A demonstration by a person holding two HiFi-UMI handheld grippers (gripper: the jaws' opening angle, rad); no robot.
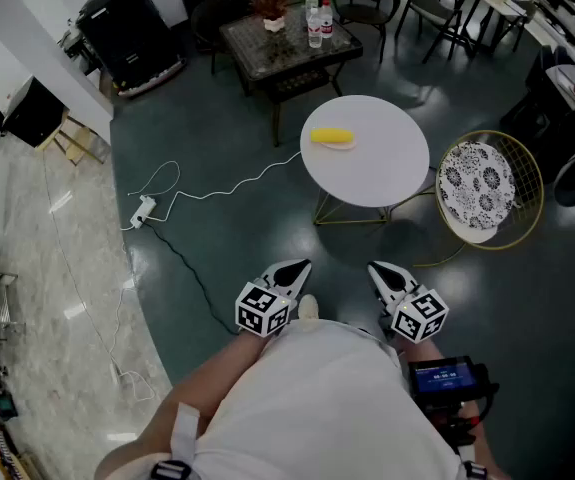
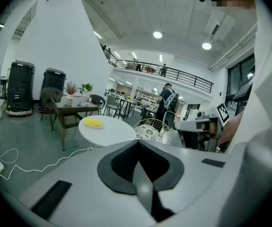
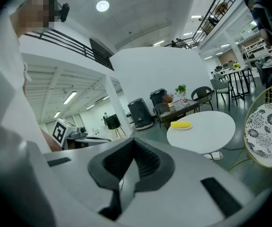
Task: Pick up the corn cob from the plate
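Note:
A yellow corn cob [image 1: 332, 137] lies on a small plate near the far left edge of a round white table [image 1: 377, 163]. The cob also shows far off in the left gripper view [image 2: 93, 122] and the right gripper view [image 3: 181, 124]. Both grippers are held close to the person's body, well short of the table. My left gripper [image 1: 299, 270] is shut with nothing between its jaws. My right gripper [image 1: 380, 271] has its jaws together too, and is empty.
A wire chair with a patterned cushion [image 1: 479, 185] stands right of the white table. Behind it is a dark glass-topped table [image 1: 279, 43] with bottles and a plant, with dark chairs around. A white cable and power strip [image 1: 144, 210] lie on the floor at left.

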